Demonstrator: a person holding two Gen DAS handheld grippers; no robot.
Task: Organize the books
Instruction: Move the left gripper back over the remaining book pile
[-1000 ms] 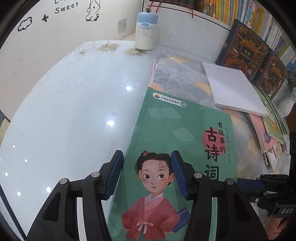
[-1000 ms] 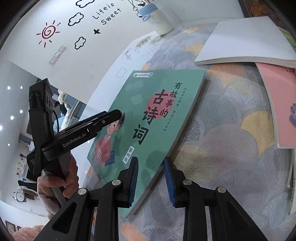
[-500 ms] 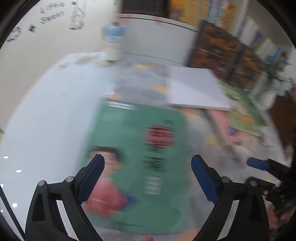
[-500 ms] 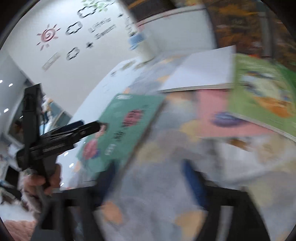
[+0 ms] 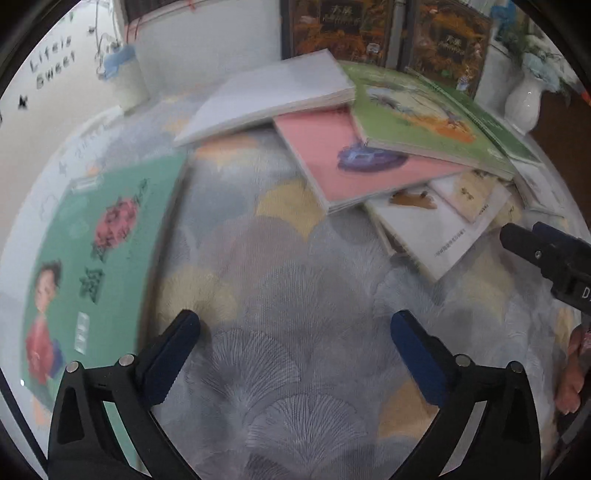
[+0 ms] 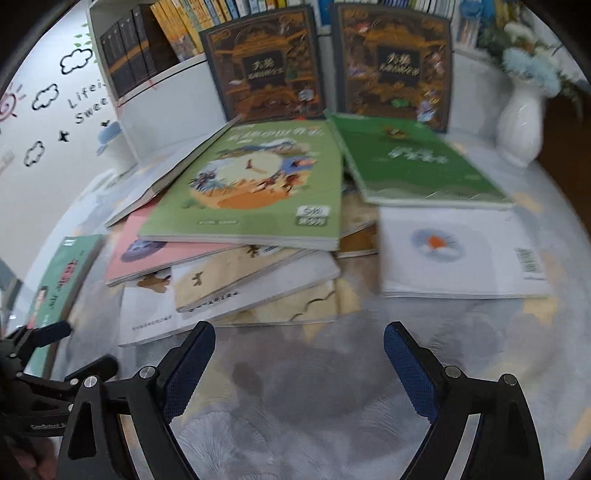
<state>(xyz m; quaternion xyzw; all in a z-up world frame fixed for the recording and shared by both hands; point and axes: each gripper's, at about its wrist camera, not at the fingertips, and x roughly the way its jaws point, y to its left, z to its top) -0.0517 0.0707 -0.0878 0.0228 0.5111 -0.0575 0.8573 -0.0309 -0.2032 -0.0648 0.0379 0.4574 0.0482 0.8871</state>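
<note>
Books in a loose, overlapping heap (image 6: 243, 236) lie ahead of our right tool (image 6: 299, 363), whose jaws are opening, nothing between; left tool (image 5: 295, 352) likewise. Teal paperback (image 5: 99, 266) lies flat, seemingly left, on the worktop (image 5: 280, 295).

Left wrist view: aimed steeply down from close above the patterned tablecloth (image 5: 295, 295), bookshelf at top. Right wrist view: likewise steep and close, facing the bookshelf (image 6: 166, 33). Shared: teal book (image 5: 103, 258) (image 6: 59, 280), pink book (image 5: 332, 155) (image 6: 129, 254), white vase (image 5: 522, 103) (image 6: 521, 118).
</note>
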